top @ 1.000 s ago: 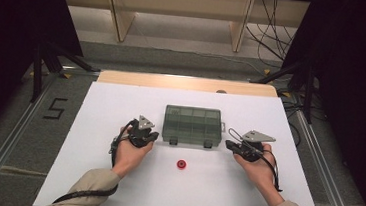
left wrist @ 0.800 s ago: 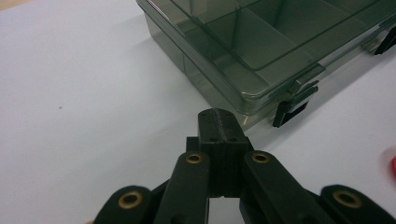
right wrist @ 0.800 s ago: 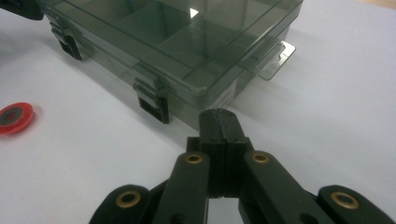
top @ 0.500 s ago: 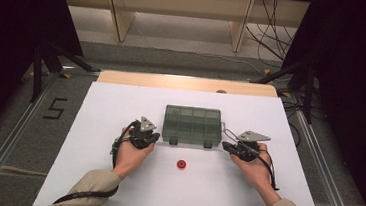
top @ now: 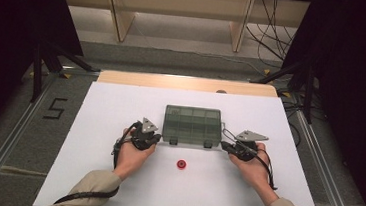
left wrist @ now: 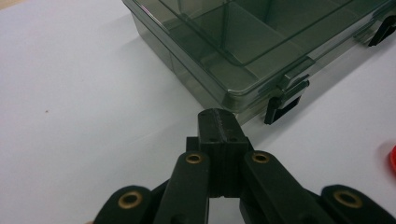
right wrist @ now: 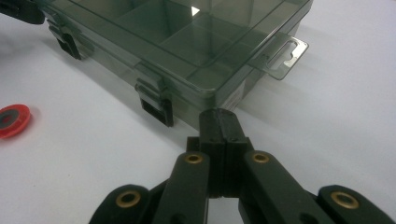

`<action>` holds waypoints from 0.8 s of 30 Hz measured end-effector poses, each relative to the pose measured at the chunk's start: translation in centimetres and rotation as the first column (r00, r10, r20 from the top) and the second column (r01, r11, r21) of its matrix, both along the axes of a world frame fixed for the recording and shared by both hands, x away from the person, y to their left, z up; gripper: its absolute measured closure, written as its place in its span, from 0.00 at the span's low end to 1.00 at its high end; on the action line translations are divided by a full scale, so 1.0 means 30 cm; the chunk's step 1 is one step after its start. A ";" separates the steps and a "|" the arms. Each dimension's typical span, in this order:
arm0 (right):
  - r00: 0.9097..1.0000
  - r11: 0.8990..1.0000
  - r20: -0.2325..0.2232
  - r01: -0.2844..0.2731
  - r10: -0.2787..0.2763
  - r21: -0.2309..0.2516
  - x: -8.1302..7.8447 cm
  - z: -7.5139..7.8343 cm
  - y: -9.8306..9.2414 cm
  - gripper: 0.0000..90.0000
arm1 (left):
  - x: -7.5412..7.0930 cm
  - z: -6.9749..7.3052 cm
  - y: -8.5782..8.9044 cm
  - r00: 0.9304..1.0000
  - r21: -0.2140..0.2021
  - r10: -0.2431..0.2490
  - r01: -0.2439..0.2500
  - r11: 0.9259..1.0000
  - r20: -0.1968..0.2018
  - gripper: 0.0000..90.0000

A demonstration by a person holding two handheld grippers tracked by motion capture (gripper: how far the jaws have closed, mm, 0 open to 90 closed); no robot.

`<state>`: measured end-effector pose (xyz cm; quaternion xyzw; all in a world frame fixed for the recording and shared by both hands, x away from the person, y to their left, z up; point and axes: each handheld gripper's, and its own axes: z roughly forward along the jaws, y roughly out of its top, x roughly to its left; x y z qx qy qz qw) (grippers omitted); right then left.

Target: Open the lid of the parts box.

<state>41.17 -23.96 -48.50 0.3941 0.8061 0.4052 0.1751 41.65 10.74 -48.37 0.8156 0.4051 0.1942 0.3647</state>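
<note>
Sitting latched, smoky clear compartment box (top: 192,125), left claw (top: 157,138) and right claw (top: 223,145) pressed together, empty.

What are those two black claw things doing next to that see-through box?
A person is holding a gripper in each hand at a white table. The left gripper and the right gripper sit at the two front corners of a closed, smoky clear compartment box. Both grippers have their jaws shut, with nothing held between them. The box's two black latches look fastened. A small red ring lies on the table in front of the box, untouched.
</note>
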 end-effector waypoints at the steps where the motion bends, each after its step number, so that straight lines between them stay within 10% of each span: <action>1: 1.000 1.000 0.002 -0.001 0.001 0.002 0.001 -0.001 0.000 1.00 | 0.000 0.000 0.000 1.000 0.001 -0.001 0.001 1.000 0.001 1.00; 24: 1.000 1.000 0.005 -0.001 0.000 0.007 -0.006 0.003 0.008 1.00 | -0.025 0.009 -0.025 0.998 0.075 -0.013 0.009 0.997 0.059 1.00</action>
